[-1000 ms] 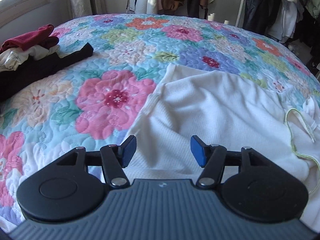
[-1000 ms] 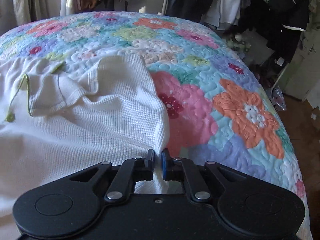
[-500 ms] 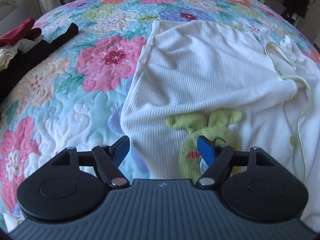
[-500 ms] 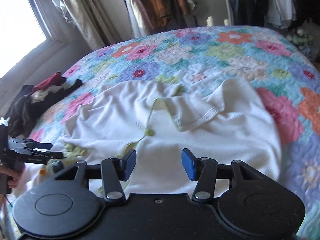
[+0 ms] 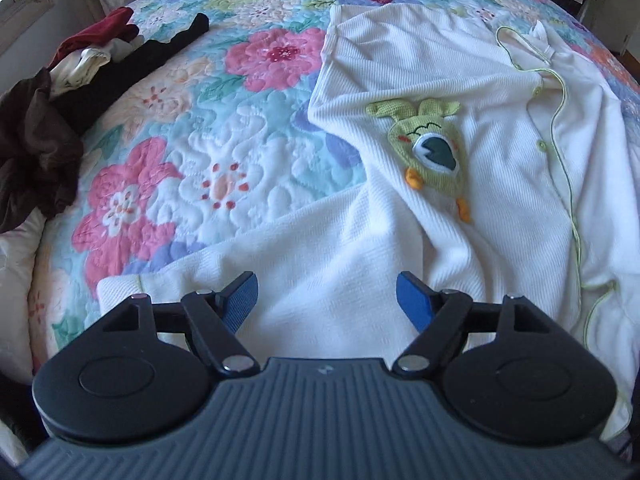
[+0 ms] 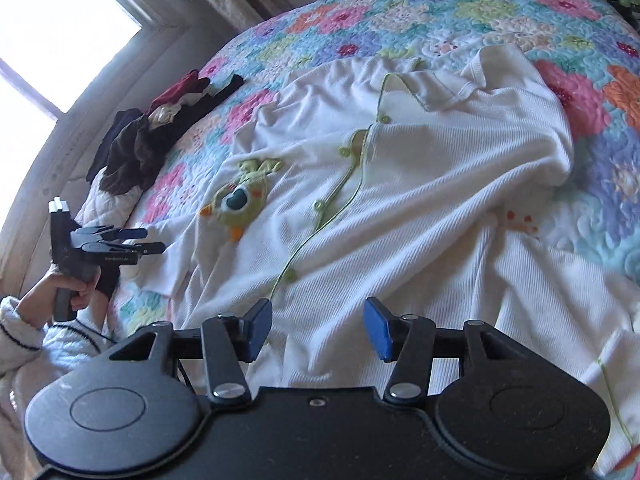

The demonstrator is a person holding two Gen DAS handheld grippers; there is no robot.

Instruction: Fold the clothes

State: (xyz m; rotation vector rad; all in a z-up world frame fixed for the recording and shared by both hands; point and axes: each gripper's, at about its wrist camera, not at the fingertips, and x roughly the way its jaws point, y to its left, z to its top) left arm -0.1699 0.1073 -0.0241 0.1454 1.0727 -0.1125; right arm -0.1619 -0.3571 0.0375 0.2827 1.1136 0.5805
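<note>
A white ribbed garment [image 5: 400, 80] with green trim and a green cartoon patch [image 5: 432, 152] lies spread, front up, on the floral quilt [image 5: 248, 160]. It also shows in the right wrist view [image 6: 420, 184], patch [image 6: 240, 198] included. My left gripper [image 5: 326, 300] is open and empty, held just above the garment's near sleeve. It also shows in the right wrist view [image 6: 150, 241], held in a hand at the bed's left edge. My right gripper [image 6: 318, 326] is open and empty above the garment's lower part.
A pile of dark, red and cream clothes [image 5: 60, 92] lies at the quilt's left side, also in the right wrist view [image 6: 160, 128]. A window [image 6: 48, 28] and curtains stand behind the bed. The quilt's right side drops off at the bed edge.
The right gripper let go of the garment and opened. Both grippers pulled back toward the near edge, so the whole garment and its green patch came into view.
</note>
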